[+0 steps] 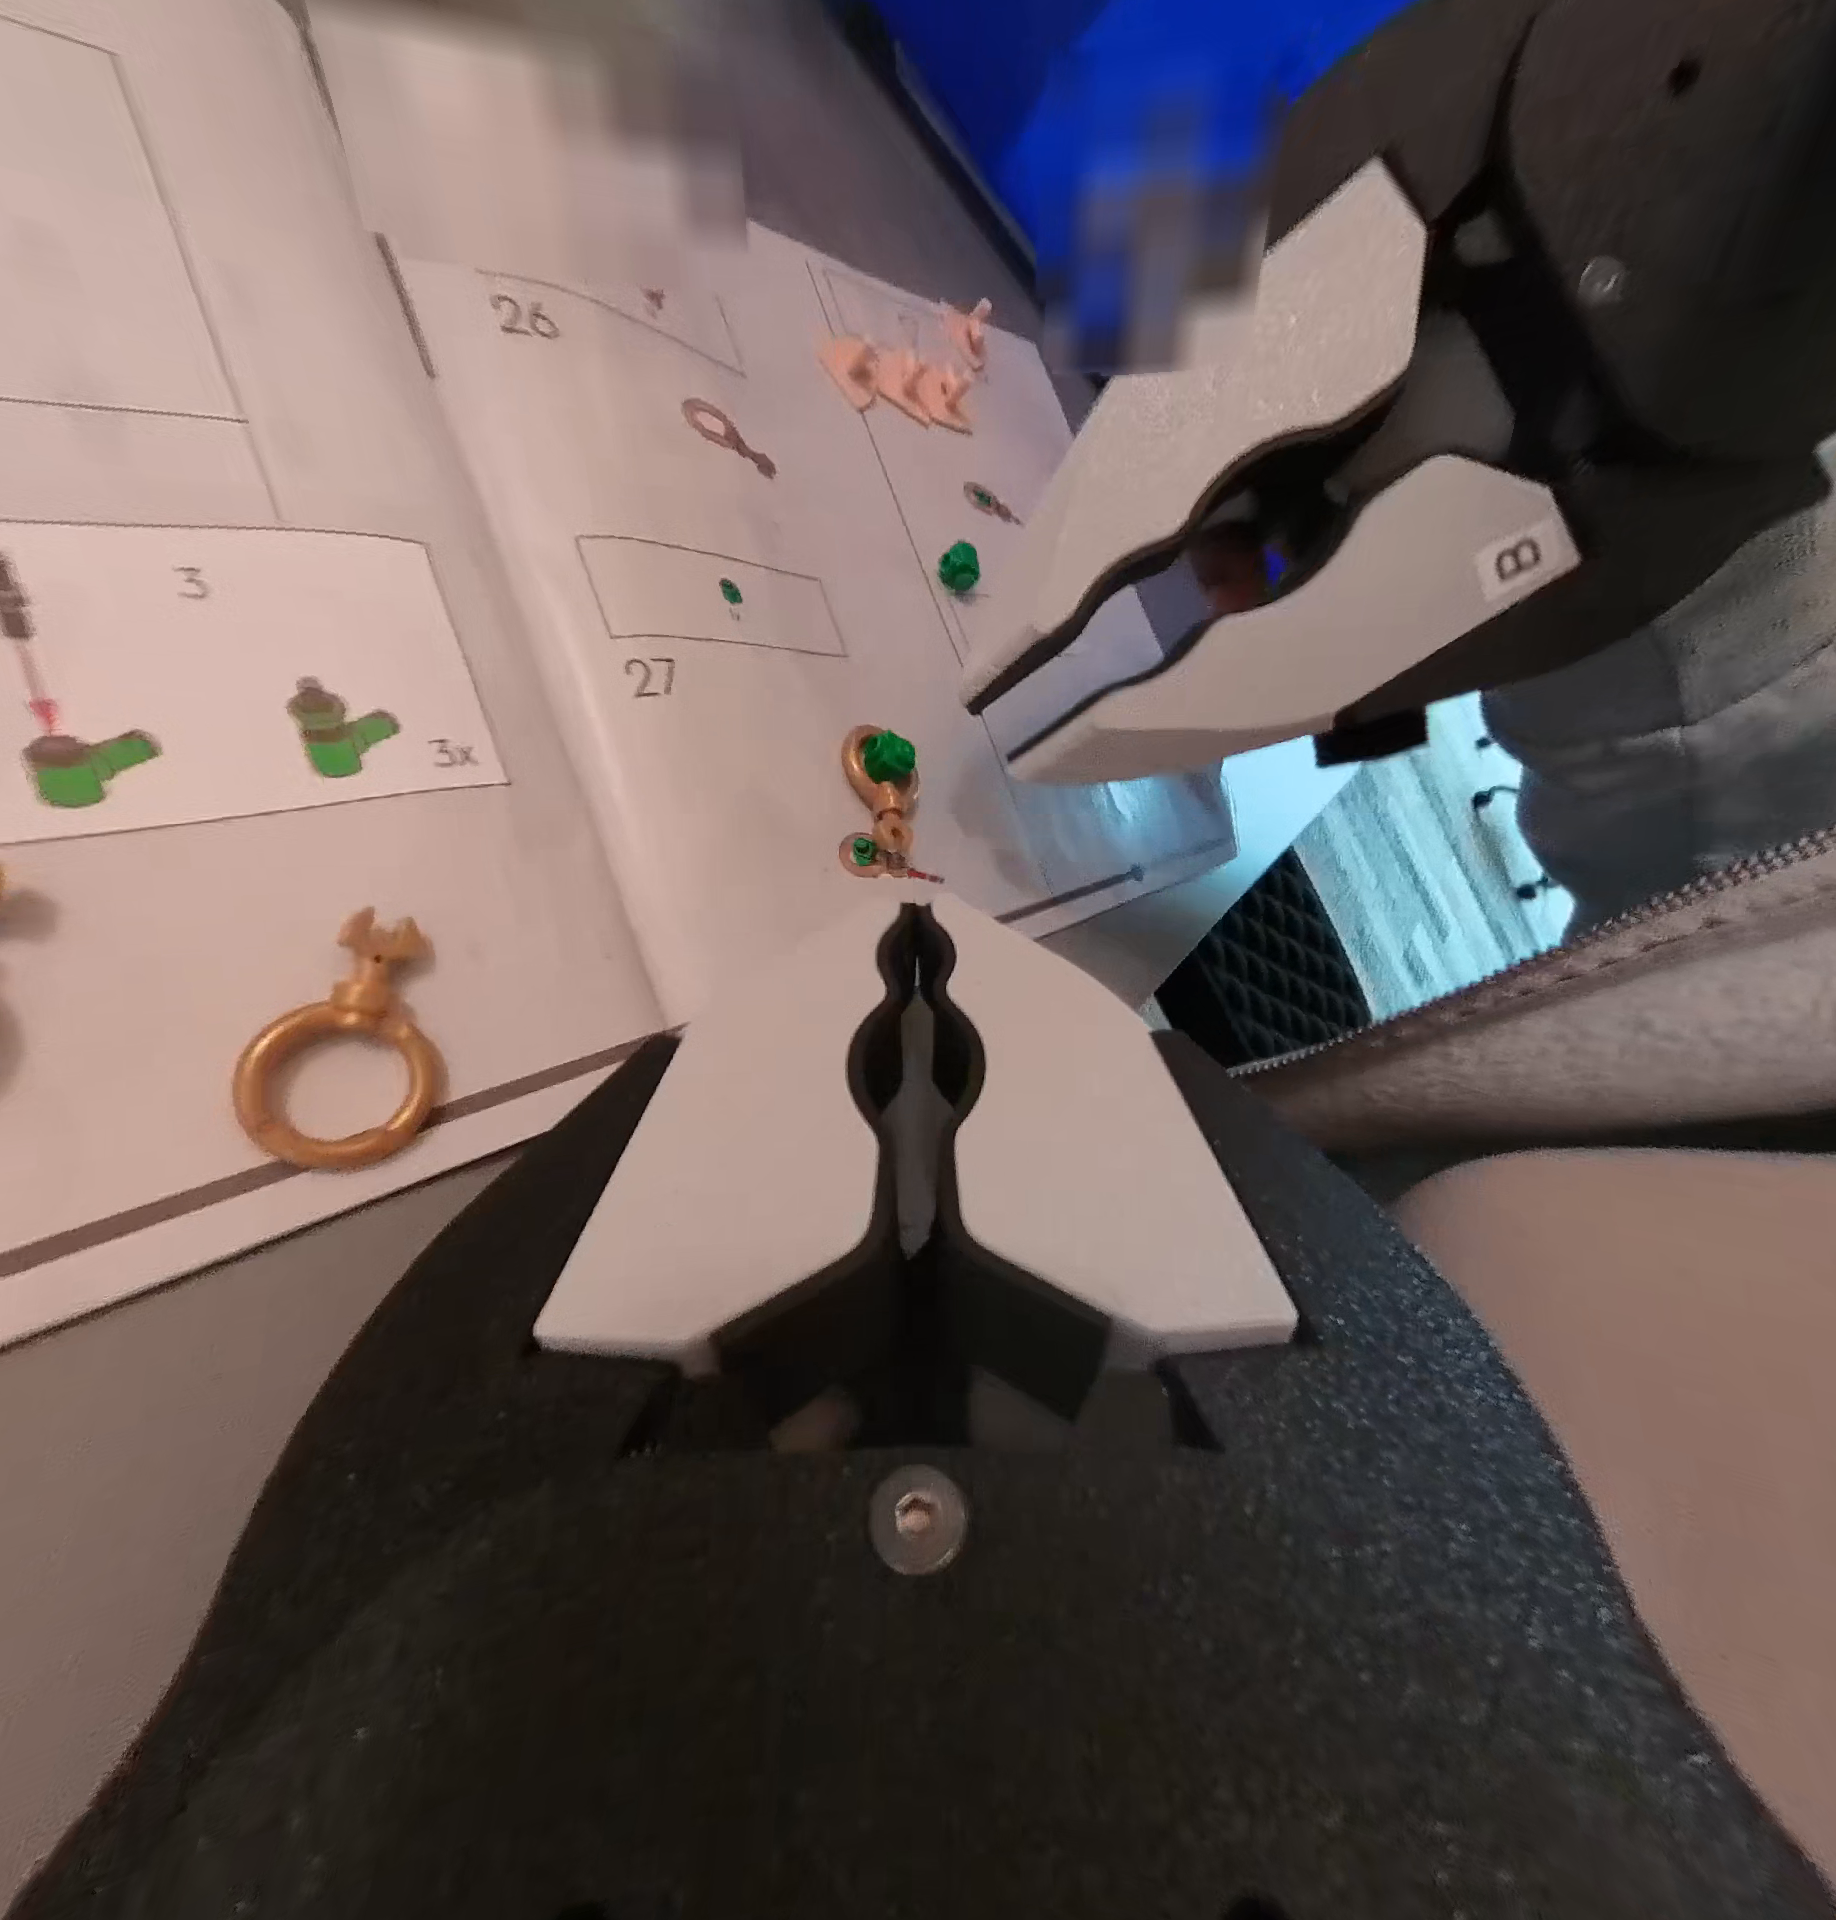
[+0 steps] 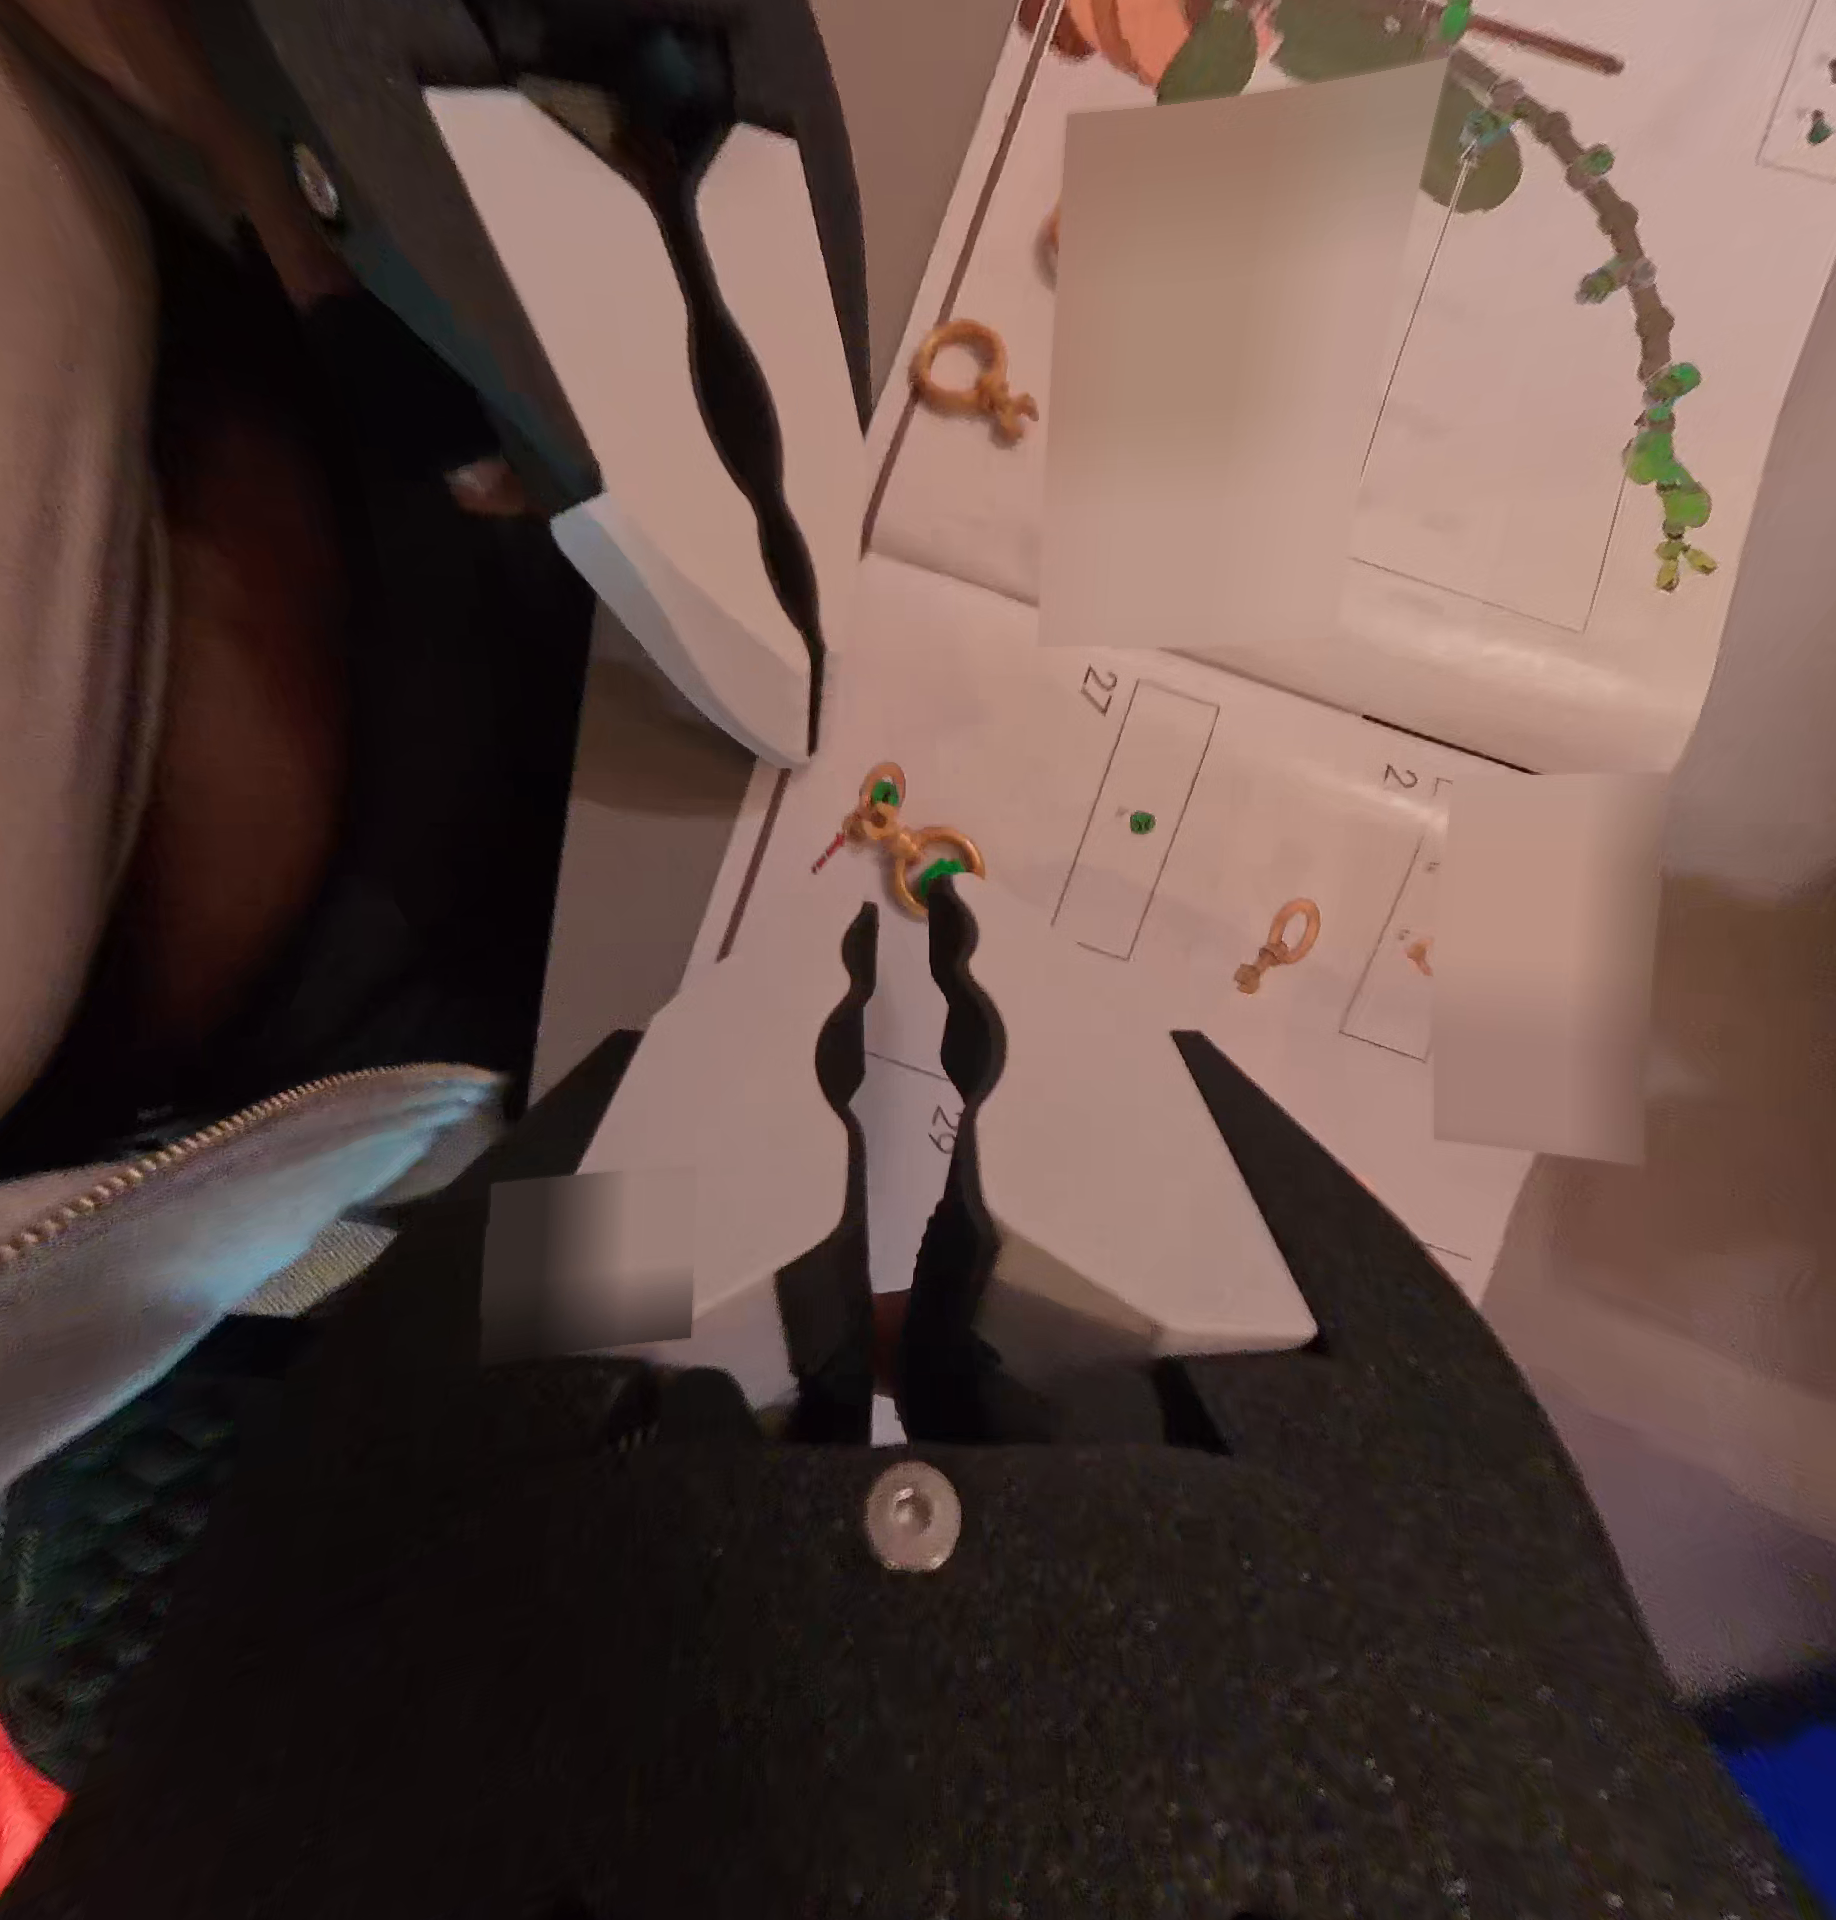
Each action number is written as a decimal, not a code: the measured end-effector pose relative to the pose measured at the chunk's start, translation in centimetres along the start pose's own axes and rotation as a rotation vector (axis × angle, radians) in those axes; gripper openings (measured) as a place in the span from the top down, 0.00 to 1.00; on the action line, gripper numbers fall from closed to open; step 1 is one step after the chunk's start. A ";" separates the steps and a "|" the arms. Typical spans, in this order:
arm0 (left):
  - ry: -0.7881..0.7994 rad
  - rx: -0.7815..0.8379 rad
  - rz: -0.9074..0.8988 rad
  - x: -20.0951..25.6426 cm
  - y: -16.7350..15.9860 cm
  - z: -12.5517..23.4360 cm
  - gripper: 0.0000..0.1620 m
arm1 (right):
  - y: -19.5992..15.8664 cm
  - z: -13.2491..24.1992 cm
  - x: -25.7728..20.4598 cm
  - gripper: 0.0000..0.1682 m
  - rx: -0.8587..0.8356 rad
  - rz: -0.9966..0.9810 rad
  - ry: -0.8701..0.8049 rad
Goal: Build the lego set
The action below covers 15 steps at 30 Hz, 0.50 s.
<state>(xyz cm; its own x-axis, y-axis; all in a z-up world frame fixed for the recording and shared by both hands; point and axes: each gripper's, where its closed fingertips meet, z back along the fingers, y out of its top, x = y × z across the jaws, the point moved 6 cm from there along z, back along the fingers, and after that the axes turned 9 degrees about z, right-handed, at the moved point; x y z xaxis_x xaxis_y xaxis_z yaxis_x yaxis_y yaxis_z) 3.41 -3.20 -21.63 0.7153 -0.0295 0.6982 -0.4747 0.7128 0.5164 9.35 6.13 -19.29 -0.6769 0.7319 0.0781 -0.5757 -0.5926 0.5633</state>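
Note:
An open instruction booklet (image 1: 270, 644) lies on the table. A small gold ring piece with a green stud in it (image 1: 879, 761) rests on the right page, over a printed picture; it also shows in the right wrist view (image 2: 935, 871). My left gripper (image 1: 915, 914) is shut and empty, its tips just short of that piece. My right gripper (image 2: 901, 912) is open by a narrow gap and empty, with its right fingertip (image 2: 945, 914) at the ring's edge. In the left wrist view the right gripper (image 1: 997, 727) comes in from the upper right.
A bigger gold ring (image 1: 337, 1081) lies at the booklet's near edge, and shows in the right wrist view (image 2: 966, 376). A loose green stud (image 1: 959, 566) and several pale pink pieces (image 1: 903, 379) lie farther back on the page. A zipped grey sleeve (image 1: 1579, 997) is at the right.

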 end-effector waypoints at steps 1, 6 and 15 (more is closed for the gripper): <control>0.005 -0.012 -0.014 0.1 -0.1 -0.2 1.00 | -0.2 0.0 0.1 0.92 -0.024 0.015 -0.008; 0.050 -0.021 -0.109 0.3 0.4 -0.3 1.00 | -0.5 -0.9 0.9 0.94 -0.020 0.038 0.013; 0.088 -0.010 -0.161 0.1 0.8 -0.8 0.98 | 0.1 -1.5 0.3 0.94 -0.109 -0.151 -0.042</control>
<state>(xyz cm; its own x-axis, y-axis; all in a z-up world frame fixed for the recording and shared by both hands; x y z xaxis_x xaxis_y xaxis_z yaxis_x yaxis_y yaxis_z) 3.54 -2.11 -21.53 0.8237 -0.0829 0.5609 -0.3457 0.7108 0.6126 8.46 5.76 -20.45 -0.5608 0.8272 0.0348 -0.7173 -0.5064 0.4786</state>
